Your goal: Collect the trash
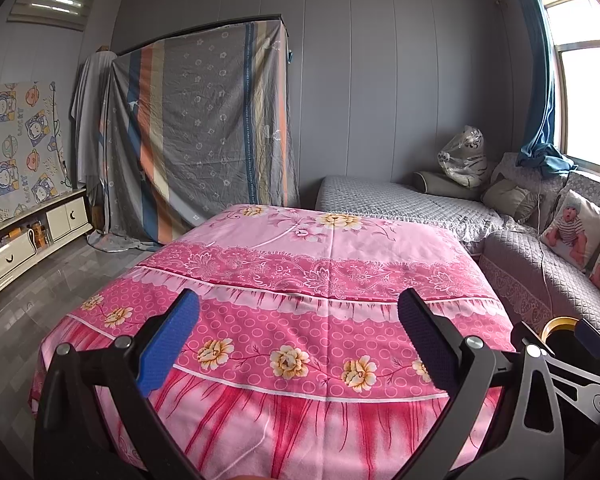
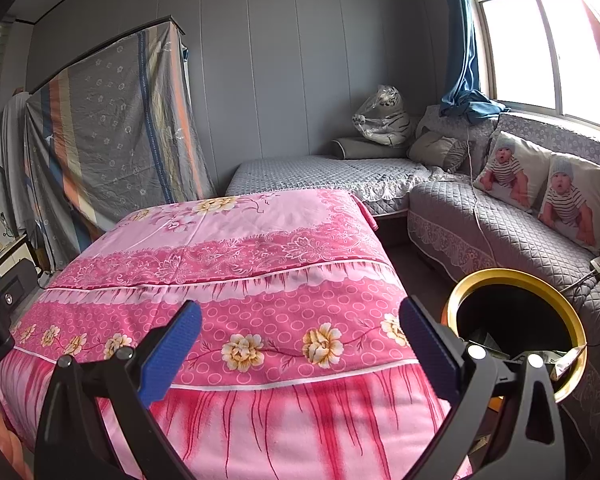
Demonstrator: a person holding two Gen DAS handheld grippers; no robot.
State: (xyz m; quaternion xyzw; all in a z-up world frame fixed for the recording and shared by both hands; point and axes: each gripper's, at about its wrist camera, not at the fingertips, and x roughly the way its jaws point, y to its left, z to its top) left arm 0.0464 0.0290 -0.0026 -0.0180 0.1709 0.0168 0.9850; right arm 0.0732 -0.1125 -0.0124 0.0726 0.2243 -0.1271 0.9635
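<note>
A round bin with a gold rim [image 2: 516, 276] and dark inside stands to the right of the pink-covered table, beside my right gripper; some scraps show at its bottom. A part of its rim shows in the left wrist view [image 1: 556, 325]. My left gripper [image 1: 298, 340] is open and empty above the near part of the pink floral cloth [image 1: 300, 280]. My right gripper [image 2: 300, 352] is open and empty above the same cloth [image 2: 236, 264], its right finger [image 2: 428, 344] next to the bin. No loose trash shows on the cloth.
A grey quilted corner sofa [image 2: 480, 216] with baby-print cushions [image 2: 508, 168] runs along the right. A cloth-draped wardrobe [image 1: 196, 128] stands at the back. A low white cabinet [image 1: 28, 240] lines the left wall. A bagged plush tiger [image 2: 380, 116] sits on the sofa.
</note>
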